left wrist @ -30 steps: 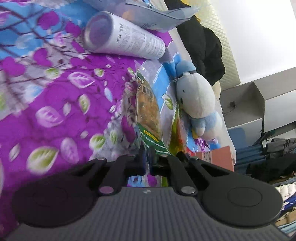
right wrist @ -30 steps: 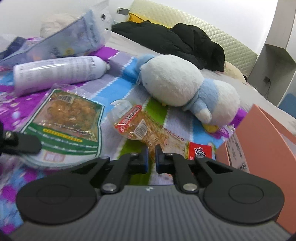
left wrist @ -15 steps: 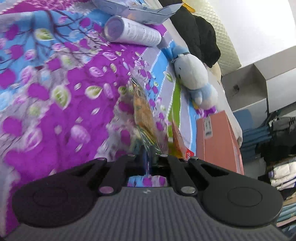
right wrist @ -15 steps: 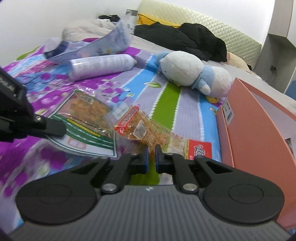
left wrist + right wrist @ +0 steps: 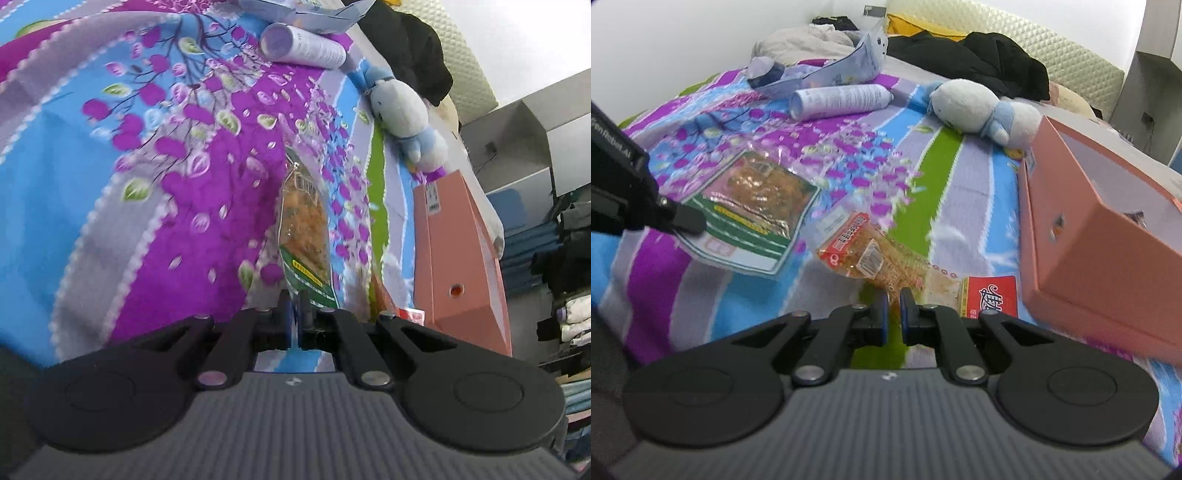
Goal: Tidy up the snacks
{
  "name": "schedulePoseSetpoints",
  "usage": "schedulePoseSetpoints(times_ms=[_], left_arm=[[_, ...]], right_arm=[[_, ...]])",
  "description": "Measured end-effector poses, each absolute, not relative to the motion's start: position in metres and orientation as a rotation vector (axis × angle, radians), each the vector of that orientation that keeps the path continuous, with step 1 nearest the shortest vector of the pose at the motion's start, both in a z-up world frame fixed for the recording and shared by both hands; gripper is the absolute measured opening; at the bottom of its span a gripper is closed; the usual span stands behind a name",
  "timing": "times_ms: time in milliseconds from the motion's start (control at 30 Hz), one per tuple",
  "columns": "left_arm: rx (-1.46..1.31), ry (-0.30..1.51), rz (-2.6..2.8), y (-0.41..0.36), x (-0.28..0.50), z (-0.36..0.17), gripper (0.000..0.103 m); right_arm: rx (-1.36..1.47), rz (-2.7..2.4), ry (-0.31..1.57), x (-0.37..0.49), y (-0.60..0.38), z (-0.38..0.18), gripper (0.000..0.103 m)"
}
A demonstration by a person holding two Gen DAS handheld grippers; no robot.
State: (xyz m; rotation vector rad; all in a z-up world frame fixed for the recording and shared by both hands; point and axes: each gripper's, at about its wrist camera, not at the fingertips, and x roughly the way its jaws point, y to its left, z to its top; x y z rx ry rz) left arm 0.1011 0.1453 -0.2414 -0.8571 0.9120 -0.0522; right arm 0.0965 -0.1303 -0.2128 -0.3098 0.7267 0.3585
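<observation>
My left gripper (image 5: 294,312) is shut on the bottom edge of a green snack bag (image 5: 303,229), which I see edge-on, lifted above the floral blanket. In the right wrist view the same green bag (image 5: 753,206) hangs flat from the left gripper (image 5: 687,222) at the left. My right gripper (image 5: 894,308) is shut on the lower edge of a clear snack packet with a red label (image 5: 875,258). An open pink box (image 5: 1089,236) sits just right of that packet; it also shows at the right as the pink box (image 5: 458,258) in the left wrist view.
A blue and white plush toy (image 5: 975,107), a white cylindrical can (image 5: 842,99) and a pale blue pouch (image 5: 834,70) lie farther up the bed. Black clothing (image 5: 990,62) is piled by the quilted headboard. A grey shelf unit (image 5: 517,140) and stacked clothes stand beyond the bed's right side.
Both grippers have drawn back from the plush toy and risen a little, each carrying its packet. The pink box has come much closer on the right.
</observation>
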Motion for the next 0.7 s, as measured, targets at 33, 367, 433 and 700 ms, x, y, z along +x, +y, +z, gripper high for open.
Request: schedulePoseSetpoints(times_ms=[33,367,433,700], left_arm=[[-0.852,0.917,-0.051,0.145,0.097,-0.24,0.003],[-0.735,1.013,-0.006,0.139,0.094,-0.229,0.056],[-0.711,0.999,0.021,0.138,0.091,-0.224,0.086],[-0.562,1.018,0.061,0.122,0.105,-0.217,0.099]], right_arm=[[-0.311,0.363,0.731,0.091,-0.132,-0.213,0.01],[-0.187,0.396,0.786,0.083,-0.144,-0.209,0.056],[-0.153,0.416,0.798,0.083,-0.144,-0.209,0.069],[-0.006,0.453,0.786,0.088,-0.149,-0.211,0.086]])
